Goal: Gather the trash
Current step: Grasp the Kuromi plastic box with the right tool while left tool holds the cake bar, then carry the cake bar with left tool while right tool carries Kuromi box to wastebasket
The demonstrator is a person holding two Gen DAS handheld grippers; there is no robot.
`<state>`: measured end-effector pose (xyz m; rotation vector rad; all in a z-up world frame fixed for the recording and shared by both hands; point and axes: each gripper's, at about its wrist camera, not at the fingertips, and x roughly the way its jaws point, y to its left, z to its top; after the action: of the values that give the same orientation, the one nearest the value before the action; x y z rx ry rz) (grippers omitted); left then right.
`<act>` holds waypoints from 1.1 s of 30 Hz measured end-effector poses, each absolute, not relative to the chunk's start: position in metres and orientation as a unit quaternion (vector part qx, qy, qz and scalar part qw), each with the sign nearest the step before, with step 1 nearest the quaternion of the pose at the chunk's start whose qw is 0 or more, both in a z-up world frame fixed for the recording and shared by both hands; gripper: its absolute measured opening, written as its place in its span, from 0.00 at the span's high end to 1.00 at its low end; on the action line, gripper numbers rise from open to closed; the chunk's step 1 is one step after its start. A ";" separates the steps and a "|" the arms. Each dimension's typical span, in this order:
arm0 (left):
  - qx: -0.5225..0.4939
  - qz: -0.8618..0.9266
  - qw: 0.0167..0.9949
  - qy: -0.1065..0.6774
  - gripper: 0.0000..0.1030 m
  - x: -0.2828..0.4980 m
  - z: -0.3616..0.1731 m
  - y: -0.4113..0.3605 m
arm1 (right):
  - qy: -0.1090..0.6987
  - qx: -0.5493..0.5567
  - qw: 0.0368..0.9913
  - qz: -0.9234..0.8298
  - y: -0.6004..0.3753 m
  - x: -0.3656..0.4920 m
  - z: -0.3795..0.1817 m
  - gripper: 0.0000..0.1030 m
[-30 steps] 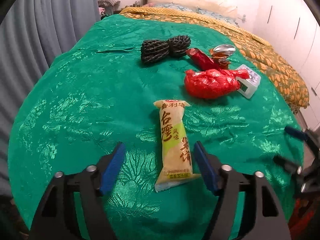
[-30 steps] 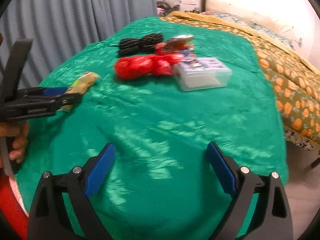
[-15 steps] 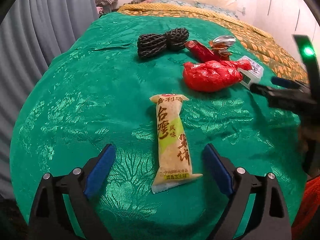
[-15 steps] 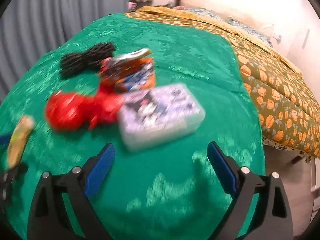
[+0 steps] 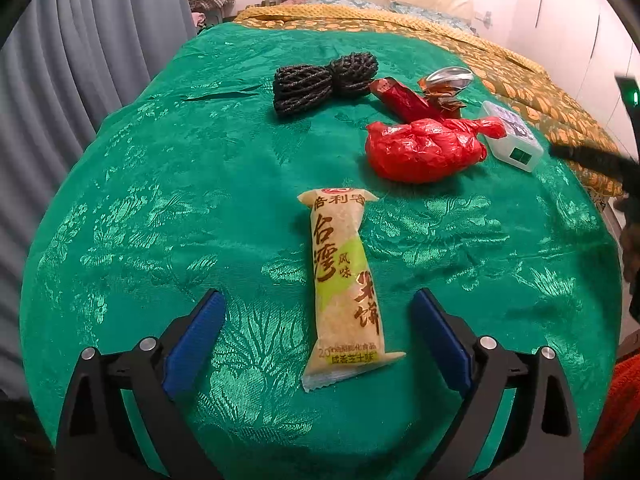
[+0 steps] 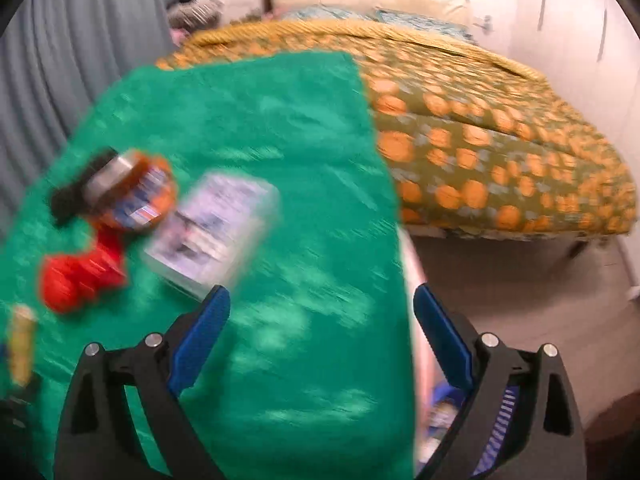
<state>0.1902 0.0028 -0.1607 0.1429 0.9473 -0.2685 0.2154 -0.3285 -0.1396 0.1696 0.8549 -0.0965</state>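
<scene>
Yellow snack packet (image 5: pixel 344 288) printed with brown Chinese characters 台湾风味米饼

A glossy emerald-green cloth (image 5: pixel 168 184) with a woven leaf pattern covers the tabletop, and on it lie a pale yellow snack wrapper (image 5: pixel 344 284) with a lime-green stripe and dark brown characters, a bright red crumpled plastic bag (image 5: pixel 424 148) and a black net bundle (image 5: pixel 324 78). The bedspread (image 6: pixel 500 140) behind is olive with orange pumpkin-like blobs and a mustard-yellow border. The curtain (image 5: pixel 80 52) is plain grey-blue.
</scene>
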 end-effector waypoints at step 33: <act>-0.007 -0.188 0.871 0.454 0.05 0.182 -0.148 0.022 | 0.491 0.019 0.864 0.109 -0.287 0.135 -0.149 0.25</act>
<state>0.1821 0.0222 -0.1478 -0.0144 0.9495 -0.3927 0.1354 -0.2872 -0.1486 0.0397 1.0283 0.2287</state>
